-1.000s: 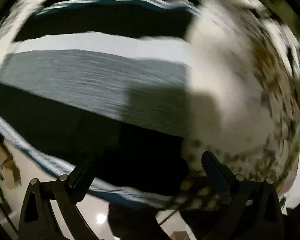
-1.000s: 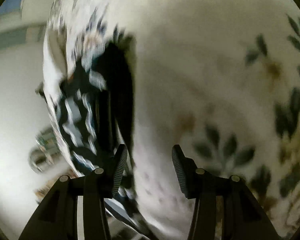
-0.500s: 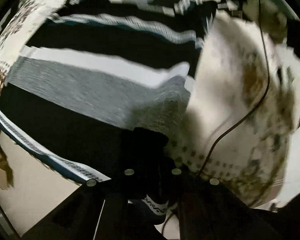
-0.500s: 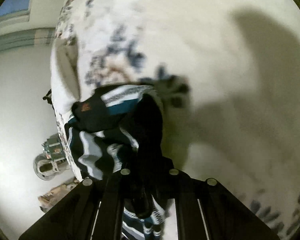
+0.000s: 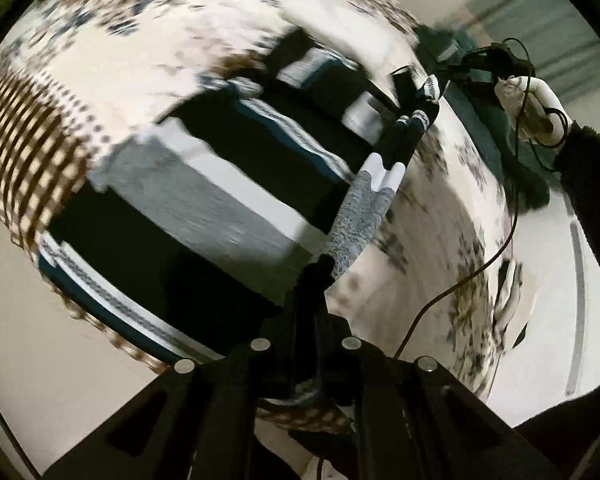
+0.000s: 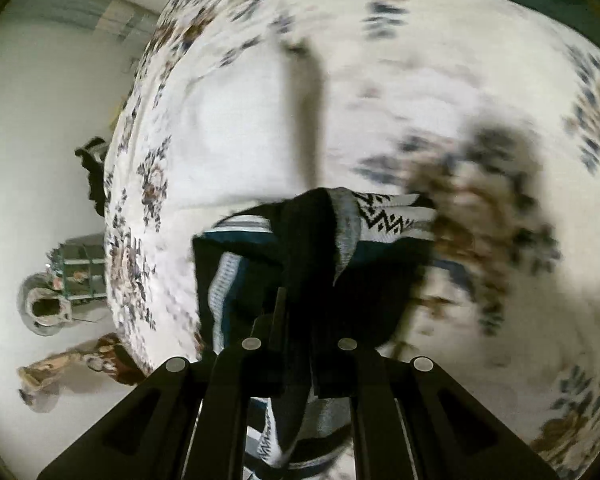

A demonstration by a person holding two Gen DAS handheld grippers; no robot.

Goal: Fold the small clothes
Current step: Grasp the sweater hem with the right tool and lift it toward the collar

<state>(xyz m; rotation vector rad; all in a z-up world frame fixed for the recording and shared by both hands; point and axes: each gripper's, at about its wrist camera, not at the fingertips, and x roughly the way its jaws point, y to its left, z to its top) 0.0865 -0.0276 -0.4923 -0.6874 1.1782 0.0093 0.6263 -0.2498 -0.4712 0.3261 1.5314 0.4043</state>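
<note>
So both grippers have a bite on the same striped sweater (image 5: 236,208), a black, grey, white and teal knit lying across a bed with a floral bedspread (image 5: 148,52). The left gripper (image 5: 306,344) has its fingers pinched right down on a bunched bit of black fabric, and from there the raised edge runs up and away as a taut ridge to the right gripper (image 5: 440,92), which you can see in the left wrist view with the person's hand (image 5: 528,108) wrapped round its handle and a cable (image 5: 484,264) trailing off it. In the right wrist view the right one is closed tight too, a wad of dark knit with a zigzag band hanging between and below the fingers. So that held edge is basically the long axis here: stretched between the two hands, with the rest of the sweater spread out to the left of it on the bed, stripes running away from the ridge. Neither hand looks closer than the other; each has its own end. I'd guess the next bit is carrying that edge sideways over the flat part for a fold, and it only works if both ends travel together, or the knit goes skewed. It's all pretty blurry, so I can't tell exactly how much cloth is off the bed.
</note>
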